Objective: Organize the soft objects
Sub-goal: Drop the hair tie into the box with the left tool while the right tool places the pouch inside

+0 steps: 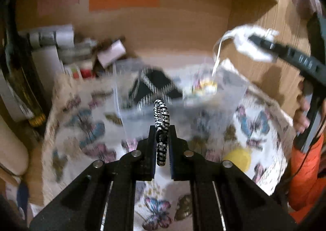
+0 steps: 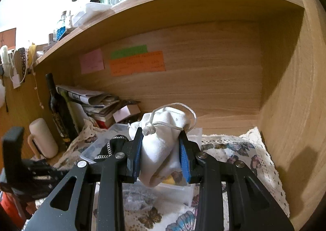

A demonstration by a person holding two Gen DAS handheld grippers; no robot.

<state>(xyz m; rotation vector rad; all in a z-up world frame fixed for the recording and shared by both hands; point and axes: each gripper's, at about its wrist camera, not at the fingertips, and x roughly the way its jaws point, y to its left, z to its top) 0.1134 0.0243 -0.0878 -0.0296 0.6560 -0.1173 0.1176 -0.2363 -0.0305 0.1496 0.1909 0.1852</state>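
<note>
Wooden alcove walls (image 2: 203, 80) enclose a table under a butterfly-print cloth (image 2: 234, 149). On it sits a clear plastic box (image 1: 142, 108). Above, the right tongs (image 2: 161, 139) pinch a white drawstring pouch (image 2: 161, 145); the left tongs (image 1: 162, 131) pinch a black-and-white cord loop (image 1: 162, 121).

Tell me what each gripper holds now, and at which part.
The left gripper pinches a black-and-white hair tie by its lower part, the loop standing above the fingertips. The right gripper clamps a white drawstring pouch across its middle.
</note>
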